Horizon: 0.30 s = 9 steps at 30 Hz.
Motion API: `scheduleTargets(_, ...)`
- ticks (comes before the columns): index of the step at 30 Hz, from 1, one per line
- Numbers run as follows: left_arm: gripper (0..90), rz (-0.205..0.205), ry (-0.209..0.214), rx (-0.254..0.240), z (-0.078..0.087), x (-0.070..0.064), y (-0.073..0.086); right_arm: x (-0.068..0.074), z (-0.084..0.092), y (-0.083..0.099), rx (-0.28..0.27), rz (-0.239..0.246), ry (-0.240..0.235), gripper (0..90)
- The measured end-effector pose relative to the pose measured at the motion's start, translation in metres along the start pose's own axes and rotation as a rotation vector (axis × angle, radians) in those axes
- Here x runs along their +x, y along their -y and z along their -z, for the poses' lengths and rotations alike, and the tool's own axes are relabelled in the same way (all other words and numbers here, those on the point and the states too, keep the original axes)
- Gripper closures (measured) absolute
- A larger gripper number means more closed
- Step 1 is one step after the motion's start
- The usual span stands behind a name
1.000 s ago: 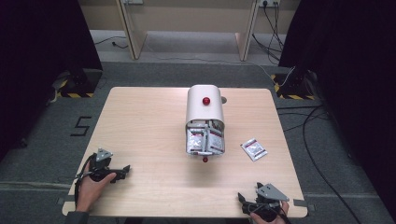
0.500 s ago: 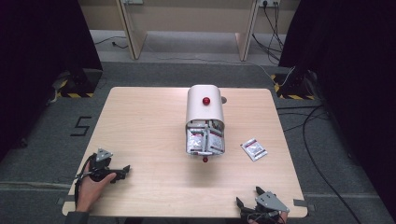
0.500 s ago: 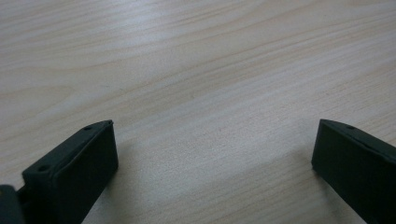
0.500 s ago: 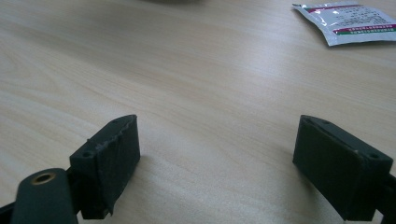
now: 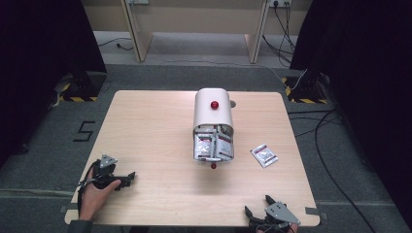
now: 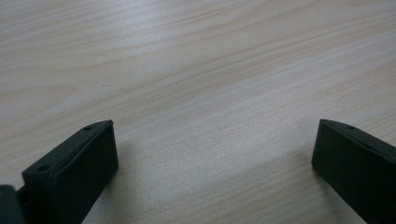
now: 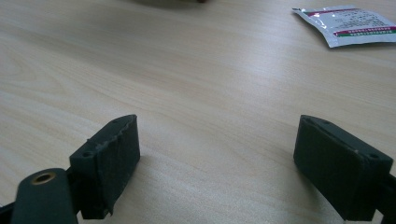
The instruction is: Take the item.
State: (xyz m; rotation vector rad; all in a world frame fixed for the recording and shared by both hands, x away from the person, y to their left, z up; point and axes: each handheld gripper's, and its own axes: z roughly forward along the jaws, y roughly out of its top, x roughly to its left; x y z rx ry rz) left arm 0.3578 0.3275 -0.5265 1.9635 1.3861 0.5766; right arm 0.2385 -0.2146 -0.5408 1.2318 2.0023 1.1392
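A single sachet (image 5: pixel 264 155), white with a red band, lies flat on the wooden counter (image 5: pixel 155 126) to the right of centre in the high view, and it also appears in the upper right corner of the right gripper view (image 7: pixel 345 25), well beyond the jaws. Just to its left in the high view stands a white round-topped dispenser (image 5: pixel 213 109) with a red knob on top; its open front holds more sachets (image 5: pixel 213 145) standing packed side by side, and a small red knob (image 5: pixel 213 166) sits on the counter right below that opening. The right gripper (image 5: pixel 265 208) is at the lower right edge of the frame in the high view, at the near rim of the counter and well apart from the loose sachet; in its own view (image 7: pixel 217 154) the two black jaws stand wide apart with only bare wood between them, holding nothing. The left gripper (image 5: pixel 128 175) rests at the lower left of the high view, with the person's left hand (image 5: pixel 94 194) on it, far from the dispenser; its own view (image 6: pixel 215 158) shows the jaws spread wide over plain wood grain, empty. Beyond the counter the grey floor carries cables and dark curtains at both sides.
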Motion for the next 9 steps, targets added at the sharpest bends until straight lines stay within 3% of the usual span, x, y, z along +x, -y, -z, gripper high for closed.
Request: scheduleTargets(9,0.0,0.000,0.000,0.000,0.0000,0.0000,0.0000,0.0002,-0.0007,-0.0005,0.000,0.000,0.001,15.3)
